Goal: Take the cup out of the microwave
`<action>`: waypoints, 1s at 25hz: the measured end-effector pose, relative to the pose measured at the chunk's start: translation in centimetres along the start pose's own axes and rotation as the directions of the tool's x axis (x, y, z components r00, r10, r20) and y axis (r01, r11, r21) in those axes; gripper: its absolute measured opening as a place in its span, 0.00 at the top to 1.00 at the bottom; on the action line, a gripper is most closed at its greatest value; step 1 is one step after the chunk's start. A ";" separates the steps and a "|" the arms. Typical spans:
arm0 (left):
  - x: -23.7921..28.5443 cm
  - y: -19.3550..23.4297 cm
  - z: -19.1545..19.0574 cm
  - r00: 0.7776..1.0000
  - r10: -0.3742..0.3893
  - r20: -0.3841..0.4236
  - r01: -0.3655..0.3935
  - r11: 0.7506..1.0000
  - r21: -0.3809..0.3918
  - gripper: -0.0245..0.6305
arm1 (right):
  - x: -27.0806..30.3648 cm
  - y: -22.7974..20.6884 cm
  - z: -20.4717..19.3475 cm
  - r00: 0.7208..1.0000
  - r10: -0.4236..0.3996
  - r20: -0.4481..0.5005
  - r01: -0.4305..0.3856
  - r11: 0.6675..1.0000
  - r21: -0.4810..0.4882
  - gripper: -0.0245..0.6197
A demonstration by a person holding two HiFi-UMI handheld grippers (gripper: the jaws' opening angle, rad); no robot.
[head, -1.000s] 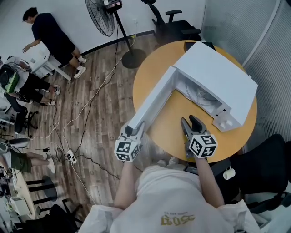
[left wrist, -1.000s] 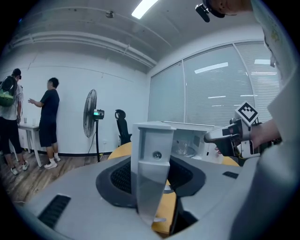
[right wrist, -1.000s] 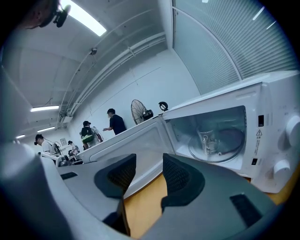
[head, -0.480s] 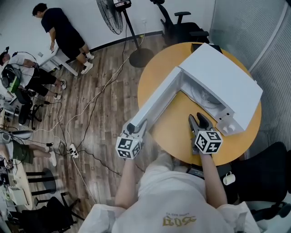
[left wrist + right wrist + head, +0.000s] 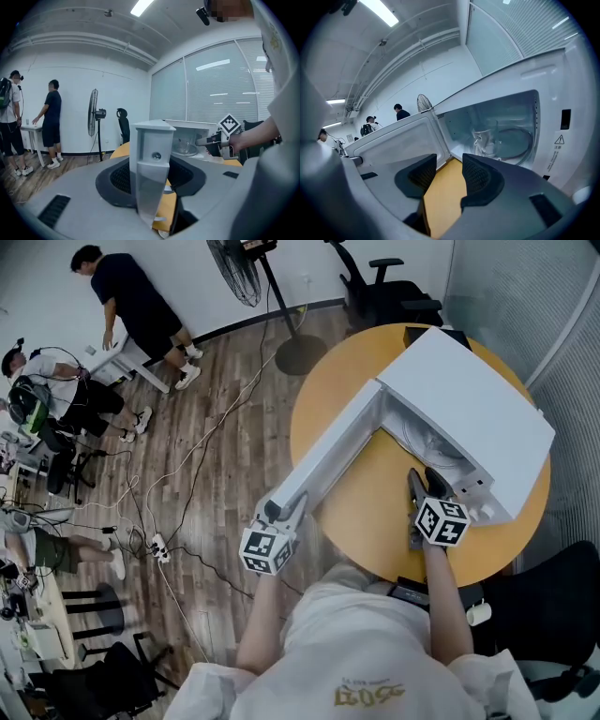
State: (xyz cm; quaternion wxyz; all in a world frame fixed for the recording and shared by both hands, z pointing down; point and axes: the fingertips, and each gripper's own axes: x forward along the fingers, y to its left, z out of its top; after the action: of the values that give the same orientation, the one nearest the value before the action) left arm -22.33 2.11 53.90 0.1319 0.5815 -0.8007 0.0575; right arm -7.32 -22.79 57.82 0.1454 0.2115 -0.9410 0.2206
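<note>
A white microwave (image 5: 469, 399) stands on the round yellow table (image 5: 375, 521) with its door (image 5: 328, 460) swung wide open. My left gripper (image 5: 279, 514) is shut on the door's free edge (image 5: 149, 164), off the table's left rim. A clear glass cup (image 5: 484, 140) stands on the glass turntable inside the cavity; the left gripper view also shows the cup (image 5: 183, 143). My right gripper (image 5: 449, 160) is open and empty, and points at the cavity just short of its front. In the head view the right gripper (image 5: 424, 478) sits at the microwave's opening.
The microwave's control panel (image 5: 562, 136) is to the right of the cavity. Black office chairs (image 5: 548, 601) stand close by the table on the right and behind it. A standing fan (image 5: 246, 277), floor cables (image 5: 187, 474) and several people (image 5: 131, 301) are off to the left.
My right gripper has moved forward and down over the table, up to the microwave's opening. The left gripper has stayed on the door's edge.
</note>
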 end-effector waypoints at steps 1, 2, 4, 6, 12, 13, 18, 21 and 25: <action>0.0 0.1 0.0 1.000 0.000 0.001 0.000 1.000 -0.001 0.66 | 0.4 -0.4 0.1 1.000 -0.007 0.000 0.007 1.000 -0.001 0.70; 0.0 0.1 -0.1 1.000 0.000 0.002 0.000 1.000 -0.002 0.66 | 0.9 -0.8 0.1 1.000 -0.014 -0.002 0.014 1.000 -0.005 0.70; 0.0 0.1 -0.3 1.000 -0.001 -0.001 0.001 1.000 -0.002 0.66 | 1.6 -1.6 0.0 1.000 -0.026 -0.012 0.026 0.999 -0.023 0.70; 0.1 0.0 -0.4 1.000 -0.003 -0.001 0.003 1.000 -0.001 0.66 | 2.2 -2.6 -0.2 0.999 -0.041 -0.024 0.040 0.999 -0.036 0.70; 0.1 0.4 -0.2 1.000 -0.012 0.003 0.012 1.000 0.001 0.66 | 3.9 -4.5 0.3 0.995 -0.096 -0.026 0.095 0.994 -0.045 0.70; 0.1 0.5 -0.2 1.000 -0.014 0.001 0.014 1.000 0.002 0.66 | 4.2 -4.7 0.3 0.994 -0.103 -0.027 0.101 0.994 -0.046 0.69; 0.1 1.0 -0.1 1.000 -0.020 0.006 0.020 1.000 0.008 0.66 | 5.9 -5.2 0.0 0.993 -0.108 -0.041 0.106 0.993 -0.054 0.69; 0.2 0.8 -0.2 1.000 -0.026 0.006 0.026 1.000 0.008 0.66 | 6.4 -5.7 -0.2 0.992 -0.116 -0.049 0.113 0.991 -0.070 0.69; 0.2 1.0 -0.1 1.000 -0.026 0.009 0.026 1.000 0.009 0.66 | 7.2 -5.6 -0.2 0.993 -0.110 -0.051 0.104 0.989 -0.105 0.70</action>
State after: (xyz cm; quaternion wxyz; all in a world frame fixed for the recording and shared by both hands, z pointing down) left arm -23.35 2.22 54.08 0.1265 0.5927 -0.7934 0.0565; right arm -10.92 -29.66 62.58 0.1942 0.2476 -0.9339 0.1700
